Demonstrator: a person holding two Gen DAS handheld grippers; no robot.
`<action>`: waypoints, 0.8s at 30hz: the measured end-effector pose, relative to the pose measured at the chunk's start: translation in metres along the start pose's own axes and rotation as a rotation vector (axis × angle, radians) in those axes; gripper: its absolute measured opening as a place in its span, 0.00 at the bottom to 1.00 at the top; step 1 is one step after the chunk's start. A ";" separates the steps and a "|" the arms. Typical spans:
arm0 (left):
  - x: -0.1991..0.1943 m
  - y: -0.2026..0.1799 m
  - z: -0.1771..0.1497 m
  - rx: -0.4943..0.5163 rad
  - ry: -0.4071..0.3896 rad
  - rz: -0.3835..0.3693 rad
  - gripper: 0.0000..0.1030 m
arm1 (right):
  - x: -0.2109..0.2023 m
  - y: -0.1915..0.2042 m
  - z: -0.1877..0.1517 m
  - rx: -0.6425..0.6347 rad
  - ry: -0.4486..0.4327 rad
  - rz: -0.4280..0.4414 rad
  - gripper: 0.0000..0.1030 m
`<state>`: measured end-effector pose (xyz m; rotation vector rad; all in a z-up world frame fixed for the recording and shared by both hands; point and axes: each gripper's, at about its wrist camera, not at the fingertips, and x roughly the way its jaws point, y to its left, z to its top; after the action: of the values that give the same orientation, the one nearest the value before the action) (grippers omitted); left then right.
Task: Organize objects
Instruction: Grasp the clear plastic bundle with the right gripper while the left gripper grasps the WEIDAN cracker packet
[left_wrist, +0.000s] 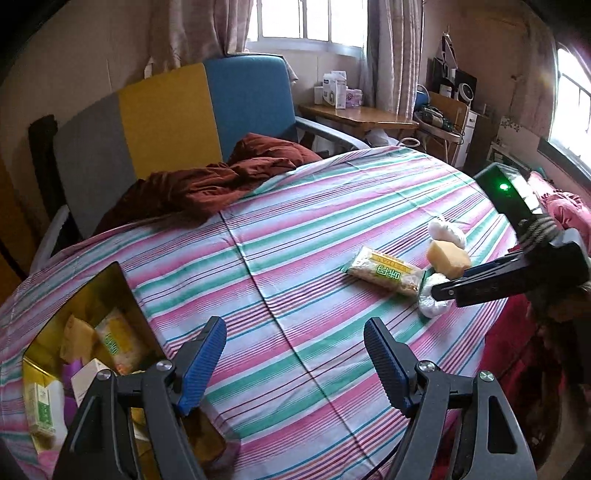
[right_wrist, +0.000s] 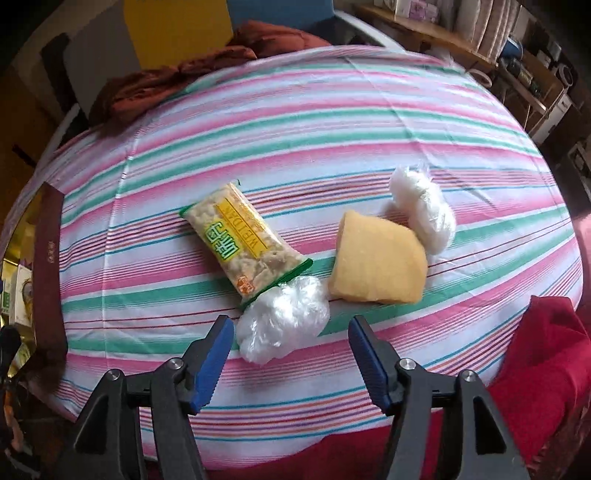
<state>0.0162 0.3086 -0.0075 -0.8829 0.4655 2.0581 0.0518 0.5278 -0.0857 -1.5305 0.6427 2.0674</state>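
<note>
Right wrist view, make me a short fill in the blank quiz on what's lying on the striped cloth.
1. The snack packet has a ___ sealed edge.
2. Between the two white plastic wads lies a ___ block.
3. The right gripper jaws stand ___, holding nothing.

Missing words: green; yellow; open

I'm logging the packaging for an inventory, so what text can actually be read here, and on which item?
"WEIDM", upside down, more letters unclear: yellow band of the snack packet.
Large green characters on that packet: not legible to me.
Gold marks on the maroon box wall: too small.
Packets inside the box: blurred.
</note>
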 end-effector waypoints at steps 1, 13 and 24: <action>0.003 -0.001 0.001 -0.002 0.007 -0.004 0.75 | 0.003 0.000 0.002 -0.001 0.014 0.010 0.64; 0.039 -0.006 0.013 -0.054 0.105 -0.073 0.75 | 0.004 0.006 0.001 -0.060 -0.011 0.149 0.43; 0.096 -0.039 0.036 -0.099 0.224 -0.144 0.75 | -0.074 -0.074 -0.041 0.313 -0.475 0.130 0.43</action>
<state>-0.0069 0.4054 -0.0531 -1.1798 0.4088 1.8728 0.1474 0.5519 -0.0312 -0.8040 0.8414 2.1880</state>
